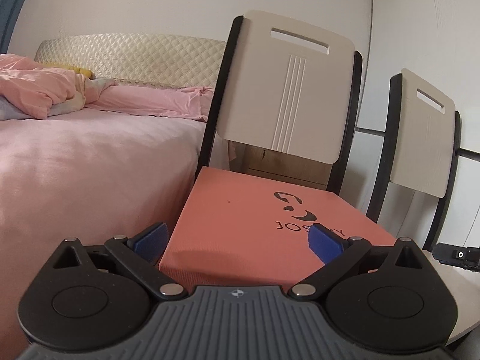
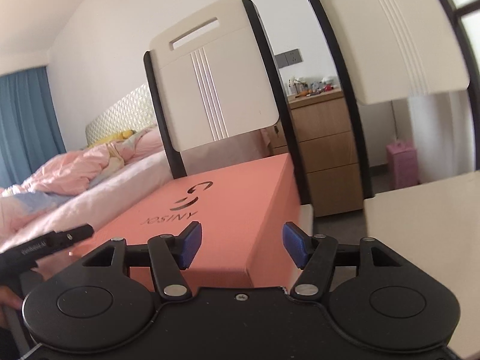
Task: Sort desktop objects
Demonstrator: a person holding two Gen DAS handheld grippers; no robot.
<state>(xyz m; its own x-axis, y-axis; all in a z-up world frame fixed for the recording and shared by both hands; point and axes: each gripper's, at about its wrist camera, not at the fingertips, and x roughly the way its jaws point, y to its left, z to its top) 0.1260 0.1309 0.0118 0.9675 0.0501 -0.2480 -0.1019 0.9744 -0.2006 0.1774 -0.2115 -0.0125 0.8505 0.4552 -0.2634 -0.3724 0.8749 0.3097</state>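
Observation:
A salmon-orange box (image 1: pixel 255 225) with a black logo on its lid stands on a pale table. My left gripper (image 1: pixel 238 241) is open, its blue pads (image 1: pixel 151 241) spread either side of the box's near left corner, nothing held. In the right wrist view the same box (image 2: pixel 228 219) lies just ahead. My right gripper (image 2: pixel 240 244) is open, its blue pads (image 2: pixel 190 244) straddling the box's near right corner, nothing held. The left gripper's black tip (image 2: pixel 51 243) shows at the left edge.
Two white chairs with black frames (image 1: pixel 285 90) (image 1: pixel 420 132) stand behind the table. A bed with pink bedding (image 1: pixel 90 162) lies to the left. A wooden drawer unit (image 2: pixel 324 150) and a pink bin (image 2: pixel 402 163) stand farther back. The pale table edge (image 2: pixel 420 240) is on the right.

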